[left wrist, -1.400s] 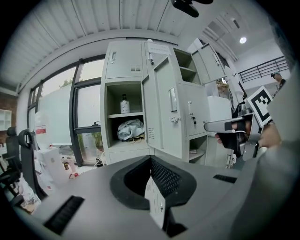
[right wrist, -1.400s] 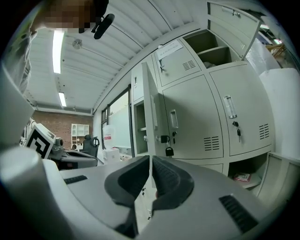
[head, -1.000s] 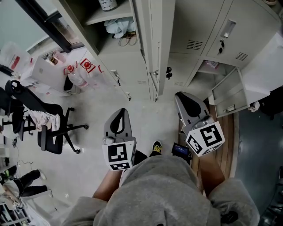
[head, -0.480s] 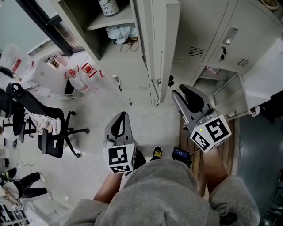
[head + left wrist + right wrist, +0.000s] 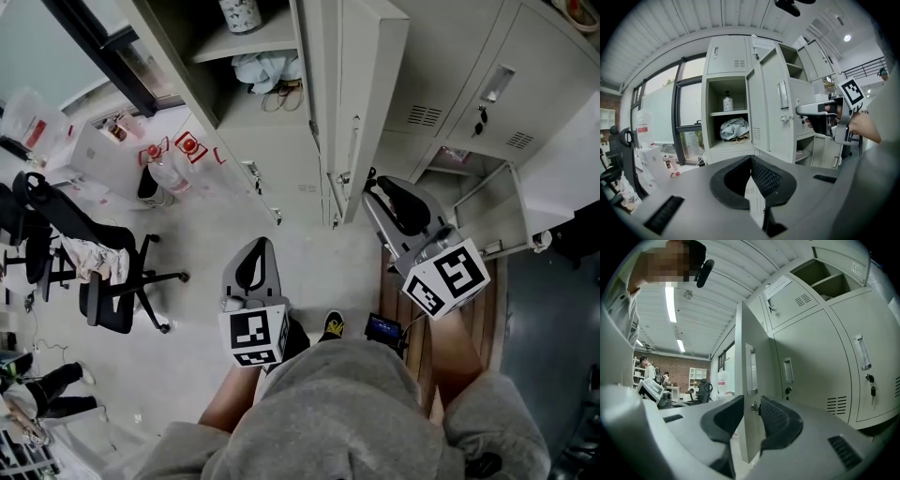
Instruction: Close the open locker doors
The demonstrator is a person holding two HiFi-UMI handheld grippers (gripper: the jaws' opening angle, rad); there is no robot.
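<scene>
Grey lockers [image 5: 450, 66] fill the background. Right gripper [image 5: 752, 404] jaws stand apart, with the edge of the open door [image 5: 742, 333] between them. Left gripper [image 5: 751, 161] jaws are together, empty.

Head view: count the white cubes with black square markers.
2: one white marker cube on the left gripper, bottom centre; the other on the right gripper, right of it.

I'm looking down on a pale floor [image 5: 197, 234], with a black office chair [image 5: 103, 272] at the left edge and wooden planks [image 5: 483, 323] at the right. A dark-framed window [image 5: 94, 42] sits upper left. Overhead there's a ribbed white ceiling [image 5: 717, 268] with strip lights [image 5: 671, 298], and a brick wall [image 5: 677, 371] far back.
</scene>
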